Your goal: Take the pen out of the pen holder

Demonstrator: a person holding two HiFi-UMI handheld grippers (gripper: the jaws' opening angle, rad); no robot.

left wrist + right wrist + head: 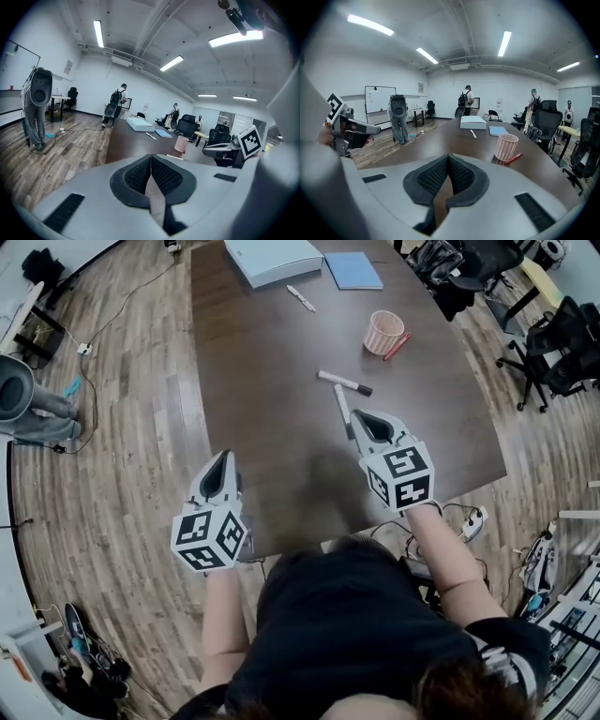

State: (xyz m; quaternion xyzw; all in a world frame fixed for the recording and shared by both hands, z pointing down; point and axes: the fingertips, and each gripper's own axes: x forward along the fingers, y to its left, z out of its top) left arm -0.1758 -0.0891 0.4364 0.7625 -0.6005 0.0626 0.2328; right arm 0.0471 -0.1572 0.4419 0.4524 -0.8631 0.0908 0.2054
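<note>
**Step in hand.** Removal is judged complete. The holder (384, 331) stands upright near the right edge of the table (272, 427), in its far half, and no pen is seen inside it.

**Pens.**
- A red pen (397, 346) lies flat against the holder's base, slanted toward the right edge.
- A marker (343, 411) lies flat just ahead of the right gripper (359, 418). Its long axis runs from the near edge toward the far edge. The capped end cannot be told.
- A second marker (344, 382) lies crosswise just beyond, with its black cap toward the right edge.

**Grippers.** The jaws of the right gripper are pressed together on nothing. The left gripper (223, 457), at the near left corner, is likewise closed and empty.

**Next move.** A clean withdrawal is probably called for, with the marker left undisturbed.
</note>
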